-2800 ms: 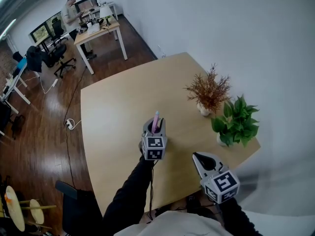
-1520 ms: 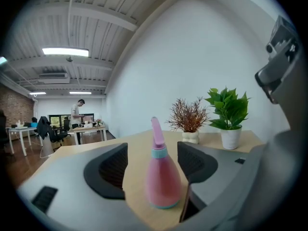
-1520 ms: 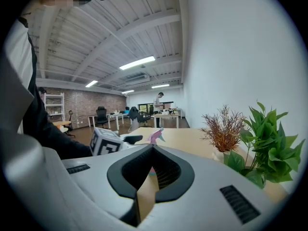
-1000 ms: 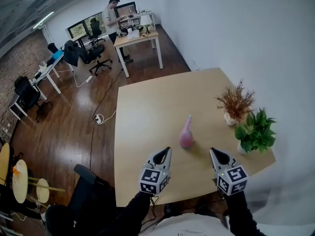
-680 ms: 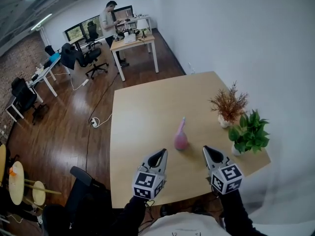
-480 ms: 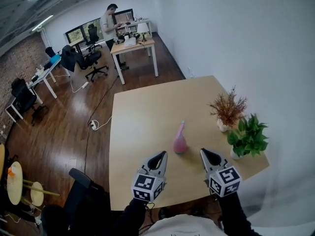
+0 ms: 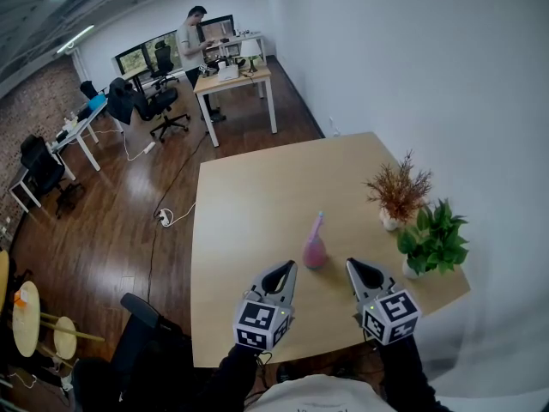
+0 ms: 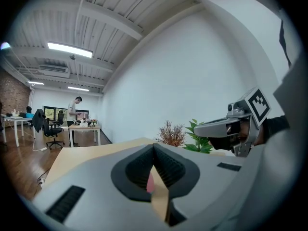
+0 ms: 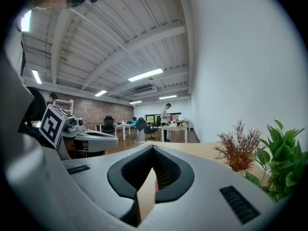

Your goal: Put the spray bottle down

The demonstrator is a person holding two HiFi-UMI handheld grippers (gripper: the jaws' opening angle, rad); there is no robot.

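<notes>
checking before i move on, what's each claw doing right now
left claw: closed, holding nothing.
right claw: closed, holding nothing.
The spray bottle stands free on the table ahead of them.

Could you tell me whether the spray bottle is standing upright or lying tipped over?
Upright: the spray bottle has its wide base on the table and its narrow top pointing up, with nothing holding it.

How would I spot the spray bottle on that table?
Find the wooden table beside the white wall. The spray bottle stands upright toward its near edge, left of a dried plant and a green plant. It is the only pink thing, bulbous with a thin neck.
</notes>
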